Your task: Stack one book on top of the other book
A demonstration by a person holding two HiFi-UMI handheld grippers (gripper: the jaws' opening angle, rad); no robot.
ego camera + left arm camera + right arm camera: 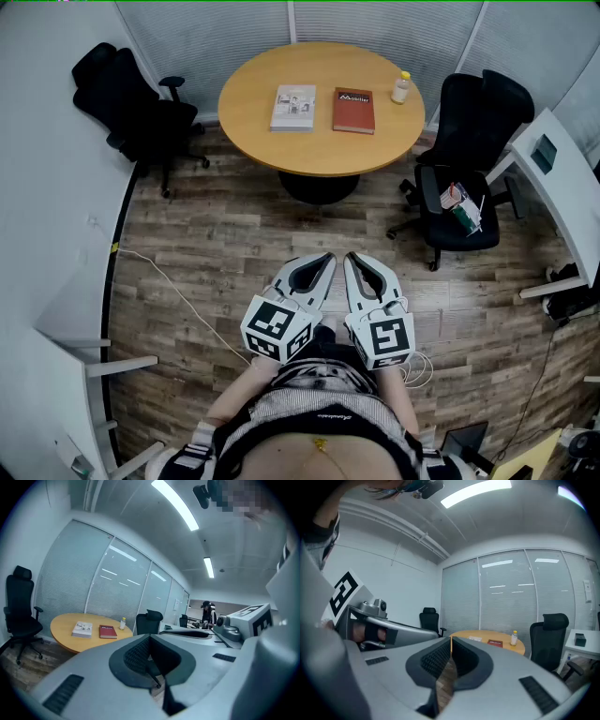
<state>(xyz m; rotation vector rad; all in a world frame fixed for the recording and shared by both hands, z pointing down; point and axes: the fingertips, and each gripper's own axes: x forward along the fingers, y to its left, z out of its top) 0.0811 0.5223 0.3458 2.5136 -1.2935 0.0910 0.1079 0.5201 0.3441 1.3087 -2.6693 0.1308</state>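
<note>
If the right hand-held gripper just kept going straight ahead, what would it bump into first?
Probably the round wooden table, which sits in line beyond the shut tips of the right hand-held gripper; only floor lies between, though depth is unclear.

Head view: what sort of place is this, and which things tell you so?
Probably a small office meeting room: a round wooden table, black swivel chairs beside it, and glass walls with blinds.

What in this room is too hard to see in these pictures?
- Print on the white book and red book: too small in all views.
- Bottle contents: too small, head view.
- Clutter on the right-hand chair: too small to name, head view.
- Table foot: mostly hidden under its top, head view.
</note>
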